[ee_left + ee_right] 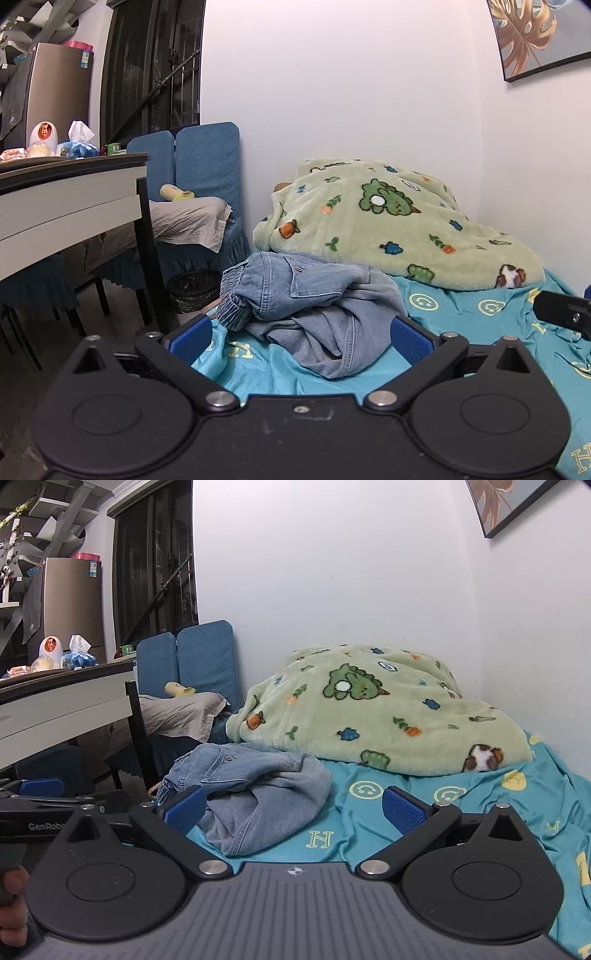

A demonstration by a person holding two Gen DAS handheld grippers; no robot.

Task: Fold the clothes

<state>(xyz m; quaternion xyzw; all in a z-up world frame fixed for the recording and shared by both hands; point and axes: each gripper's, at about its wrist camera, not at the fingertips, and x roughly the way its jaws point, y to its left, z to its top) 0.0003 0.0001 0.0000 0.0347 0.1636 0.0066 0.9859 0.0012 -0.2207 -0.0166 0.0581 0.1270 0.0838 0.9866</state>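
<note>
I am holding the left hand-held gripper (pixel 301 339) and right hand-held gripper (pixel 293 808) spread wide, gripping nothing; the denim garment (pixel 314 306) is lying crumpled, unfolded, on the bed (pixel 461 314).

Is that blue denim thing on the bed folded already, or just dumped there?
Not folded. The denim garment lies crumpled in a loose heap on the teal sheet, with uneven creases and bunched edges; both views show it.

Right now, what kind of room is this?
Probably a small home bedroom that also serves as a living space: a bed with a teal sheet and a green cartoon blanket, crumpled denim clothes, and a table alongside.
</note>
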